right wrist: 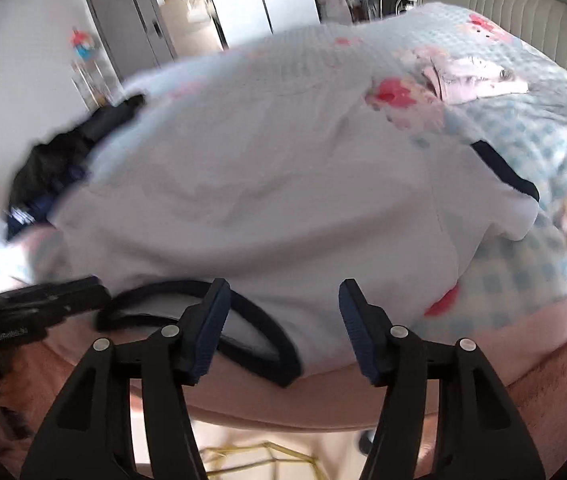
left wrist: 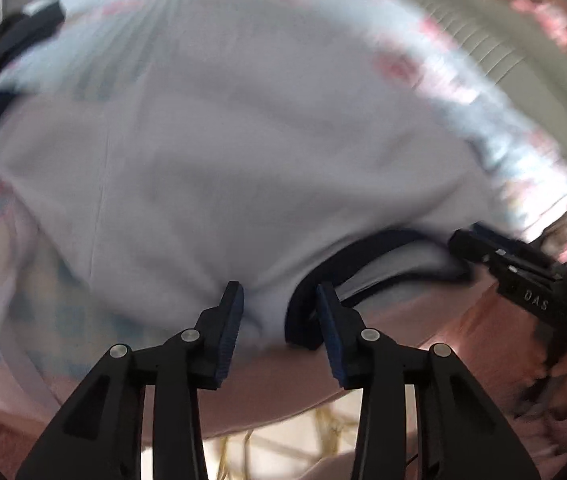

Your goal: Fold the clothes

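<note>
White T-shirt laid flat, both of your grippers parted at its collar edge.

The white cotton T-shirt with navy-trimmed collar [right wrist: 267, 184] lies spread on the blue-checked cartoon bedspread [right wrist: 531, 132], collar nearest you. Your left gripper [left wrist: 279, 312] and right gripper [right wrist: 283, 312] hang over that near edge, jaws apart, clamping nothing. Close too shallowly and you may pinch only the navy trim or one layer, so the fold drags crooked; the dark clothes pile [right wrist: 59, 160] beyond the shirt's left could snag.

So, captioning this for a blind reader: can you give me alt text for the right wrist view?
A white T-shirt with dark navy trim lies spread on a checked bedspread, its collar nearest. The right gripper hangs open over that edge; the left gripper enters from the left.
</note>
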The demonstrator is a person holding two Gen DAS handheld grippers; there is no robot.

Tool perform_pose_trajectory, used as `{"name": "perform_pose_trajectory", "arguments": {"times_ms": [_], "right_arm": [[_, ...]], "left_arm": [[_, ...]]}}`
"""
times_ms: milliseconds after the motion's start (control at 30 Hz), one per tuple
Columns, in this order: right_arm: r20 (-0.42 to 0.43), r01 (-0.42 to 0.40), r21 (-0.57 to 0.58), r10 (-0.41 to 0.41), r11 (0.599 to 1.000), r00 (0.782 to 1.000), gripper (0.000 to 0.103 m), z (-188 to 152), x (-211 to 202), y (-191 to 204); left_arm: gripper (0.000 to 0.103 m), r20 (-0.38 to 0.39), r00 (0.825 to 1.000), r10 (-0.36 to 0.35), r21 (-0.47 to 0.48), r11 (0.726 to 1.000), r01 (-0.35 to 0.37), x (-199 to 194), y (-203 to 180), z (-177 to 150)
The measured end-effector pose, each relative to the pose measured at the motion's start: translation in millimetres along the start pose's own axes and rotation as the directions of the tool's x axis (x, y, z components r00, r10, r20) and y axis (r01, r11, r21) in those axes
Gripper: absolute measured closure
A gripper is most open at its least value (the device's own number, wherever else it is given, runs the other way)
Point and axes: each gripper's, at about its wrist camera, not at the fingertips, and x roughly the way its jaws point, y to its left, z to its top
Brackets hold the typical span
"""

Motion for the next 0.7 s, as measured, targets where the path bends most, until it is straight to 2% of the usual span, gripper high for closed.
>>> {"name": "perform_pose_trajectory", "arguments": {"times_ms": [33,100,300,400,500,567,633,700], "right_arm": [[-0.053,0.050,-0.018,-0.051,0.999,0.997,0.046,-5,10,-1],[-0.071,0.033,0.012,-0.032,0.999,0.997,0.046,-18,11,-11],[-0.010,-0.086,0.118,0.088,0.989,0.996,0.046,-1,-7,-29],[-0.004,-0.080,0.099,0.081,0.992,0.997,0.046,20,-4,-28],[-0.008,-0.085,0.097,0.086,0.992,0.996,0.046,52,-2,-29],[0.004,-0.094,0.099,0.094,0.991,0.996,0.046,90,3,-36],[0.052,-0.085,0.097,0.080,0.992,0.995,0.045,138,8,-45],[0.065,-0.043,0.112,0.036,0.993,0.997,0.045,185,25,-58]], "left_arm": [[0.064,-0.003,1.000,-0.011,0.001,1.000,0.011,0,1,-3],[0.063,0.015,0.999,-0.036,0.005,0.999,0.036,-9,1,-6],[0.063,0.081,0.995,-0.058,0.015,0.998,0.057,-27,5,13],[0.063,0.105,0.994,-0.034,0.026,0.999,0.031,-24,6,40],[0.063,0.129,0.992,-0.007,0.024,1.000,0.004,-24,15,94],[0.063,0.145,0.988,0.053,-0.003,0.999,-0.053,-19,34,143],[0.063,0.157,0.981,0.110,-0.034,0.994,-0.106,-13,54,192],[0.063,0.143,0.984,0.105,-0.104,0.990,-0.091,-1,87,233]]}}
